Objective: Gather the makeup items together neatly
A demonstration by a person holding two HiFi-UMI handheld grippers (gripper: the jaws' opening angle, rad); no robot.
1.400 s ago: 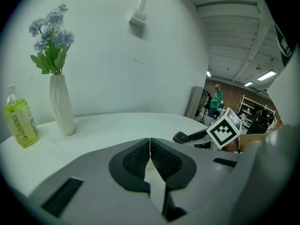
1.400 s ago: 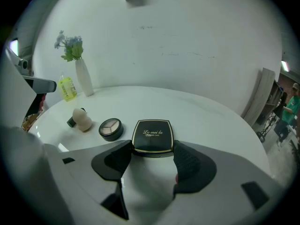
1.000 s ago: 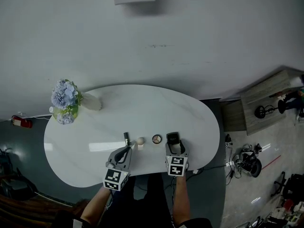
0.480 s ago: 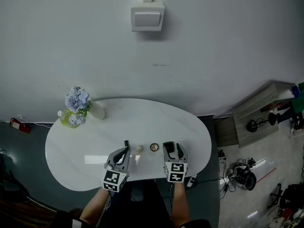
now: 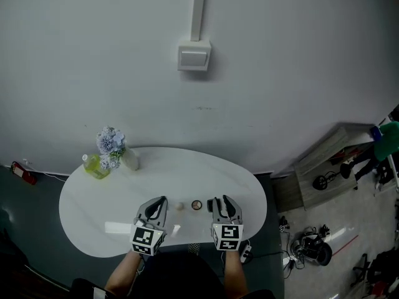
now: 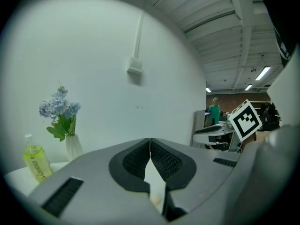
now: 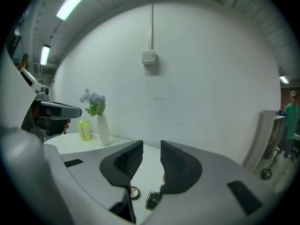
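Both hover above the worktop [image 5: 93,210] — the left hand-held gripper [image 5: 160,200] closed and empty, the right hand-held gripper [image 5: 221,200] with jaws apart, just closing, nothing between them.

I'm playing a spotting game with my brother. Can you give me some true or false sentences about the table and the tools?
1. The flowers are blue. True.
2. The left tool is holding the round compact. False: its jaws are shut with nothing between them, and the round compact lies on the table.
3. A yellow bottle stands near the white vase. True.
4. The table is black and square. False: it is white with a rounded edge.
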